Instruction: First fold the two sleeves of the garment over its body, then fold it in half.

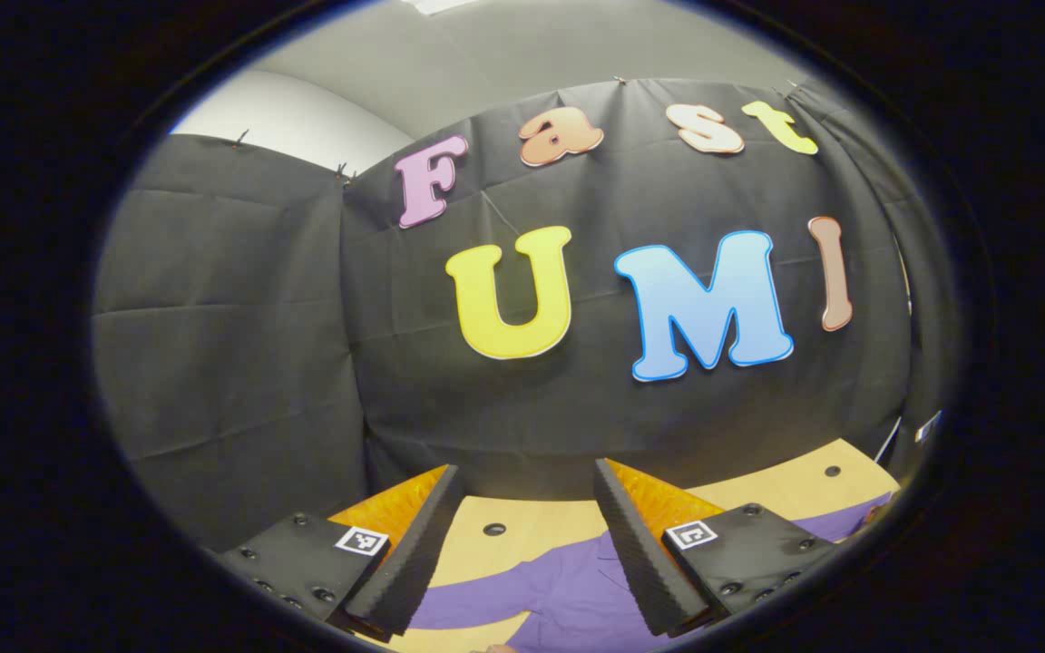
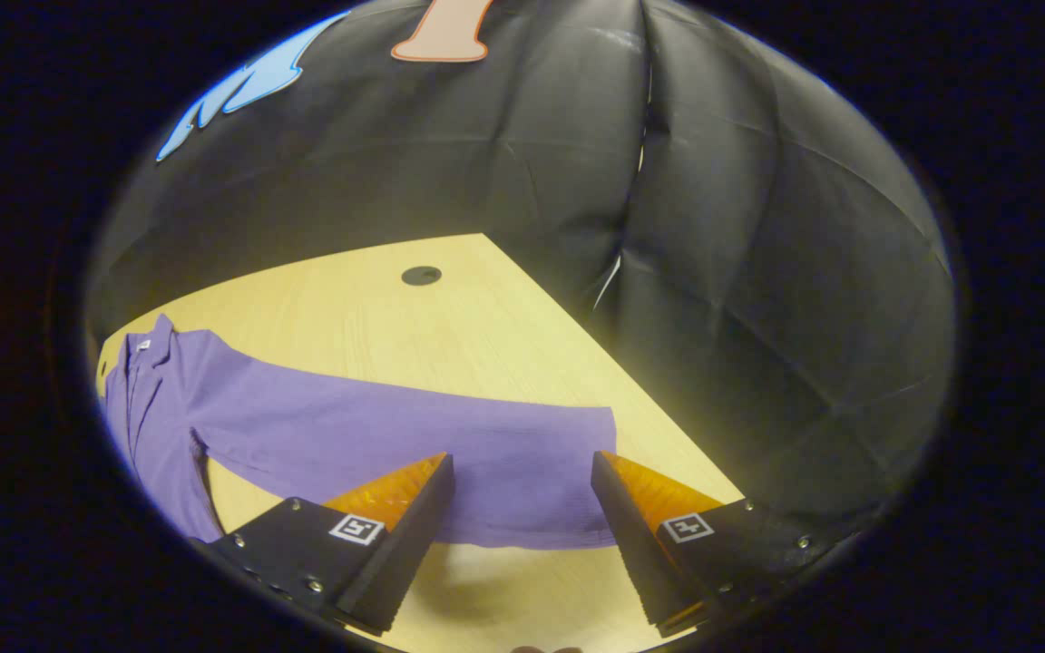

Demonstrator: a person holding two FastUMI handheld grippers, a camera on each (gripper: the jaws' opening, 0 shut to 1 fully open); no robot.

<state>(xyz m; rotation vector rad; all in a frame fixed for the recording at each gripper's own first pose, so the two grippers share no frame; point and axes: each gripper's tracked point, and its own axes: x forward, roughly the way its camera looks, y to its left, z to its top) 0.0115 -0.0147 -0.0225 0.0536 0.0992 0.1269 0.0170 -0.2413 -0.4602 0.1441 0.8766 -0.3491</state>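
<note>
Jaws apart on both grippers; sleeve [image 2: 486, 444] flat on worktop [image 2: 450, 317], unfolded; next, pinch cuff, fold over body.

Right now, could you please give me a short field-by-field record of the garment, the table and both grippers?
garment: purple long-sleeved collared shirt, lying flat and unfolded
sleeve: one purple sleeve stretched out sideways, cuff end near the table edge
surface: light wooden table with a dark round hole
left gripper: open, above the shirt, holding nothing
right gripper: open, just short of the sleeve's cuff end, holding nothing
task stage: no sleeve folded yet
</note>
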